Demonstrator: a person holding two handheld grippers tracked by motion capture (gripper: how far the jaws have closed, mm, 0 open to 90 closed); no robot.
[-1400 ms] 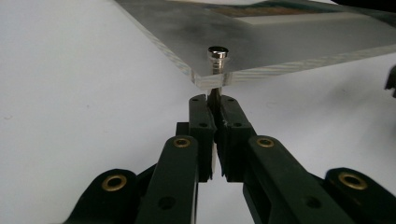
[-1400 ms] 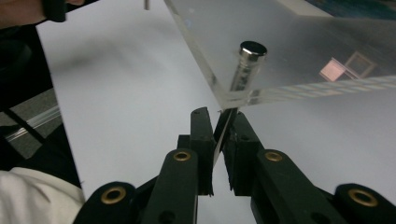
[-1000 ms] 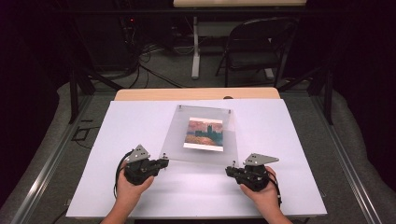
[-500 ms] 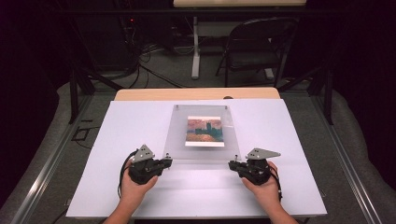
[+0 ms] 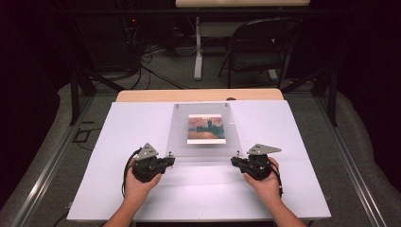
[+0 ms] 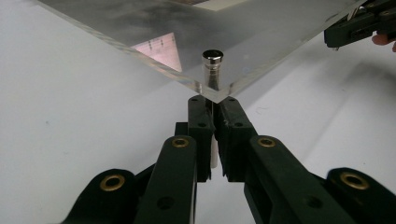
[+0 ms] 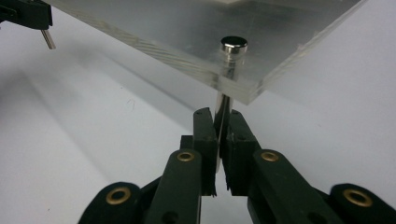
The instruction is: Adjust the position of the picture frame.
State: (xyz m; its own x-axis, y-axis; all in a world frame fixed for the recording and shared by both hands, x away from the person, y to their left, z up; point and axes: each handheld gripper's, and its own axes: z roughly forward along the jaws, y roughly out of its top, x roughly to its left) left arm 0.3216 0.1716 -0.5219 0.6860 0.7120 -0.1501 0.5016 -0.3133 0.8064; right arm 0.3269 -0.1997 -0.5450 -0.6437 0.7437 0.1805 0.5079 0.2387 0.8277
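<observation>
I have the left gripper [image 6: 212, 116] and right gripper [image 7: 218, 126] each clenched on a metal corner pin [image 6: 213, 70] of the clear picture frame [image 5: 204, 130], apparently holding its near edge raised off the desk [image 5: 293, 142] for level carrying.

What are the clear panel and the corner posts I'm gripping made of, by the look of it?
Clear panel: likely acrylic, glossy; it is see-through, with a thick, faintly striated cut edge and soft reflections.
Corner posts: look like polished metal, chrome-like; shiny cylindrical caps with bright highlights. Both the left gripper and the right gripper are clamped on one.
</observation>
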